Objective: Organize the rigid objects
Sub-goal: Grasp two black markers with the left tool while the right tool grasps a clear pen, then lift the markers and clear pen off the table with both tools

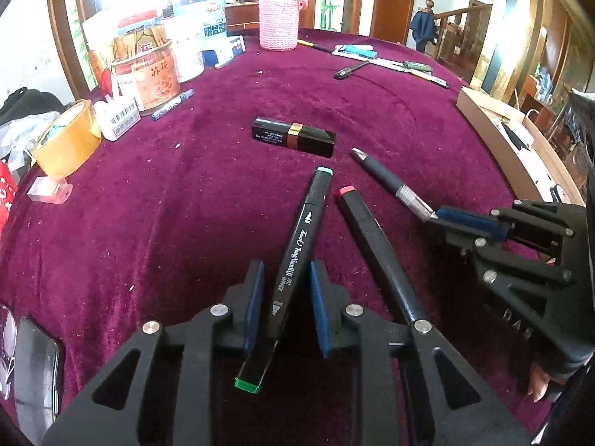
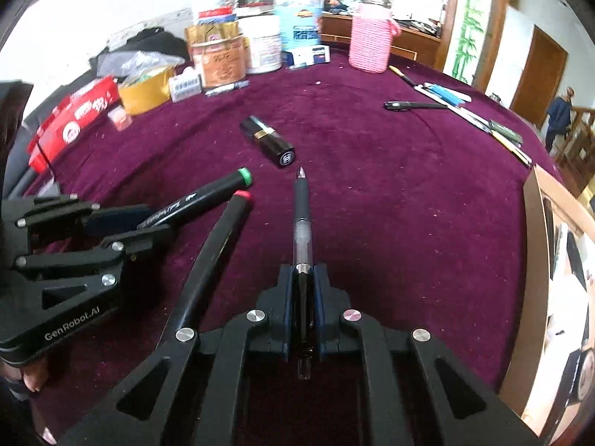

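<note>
left gripper (image 1: 286,308) fingers clamped on green-capped marker (image 1: 297,256); right gripper (image 2: 303,290) fingers clamped on gel pen (image 2: 302,223). red-capped marker (image 1: 372,238) on table (image 1: 148,223) between them. lipstick (image 1: 293,136) just beyond; open cloth around lipstick. cardboard box (image 1: 483,119) at table edge right of lipstick, contents unclear.

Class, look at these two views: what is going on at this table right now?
A person holds a gripper in each hand over a purple tablecloth. The left gripper is shut on a black marker; the right gripper is shut on a pen. A second marker and a black lipstick lie loose nearby.
</note>
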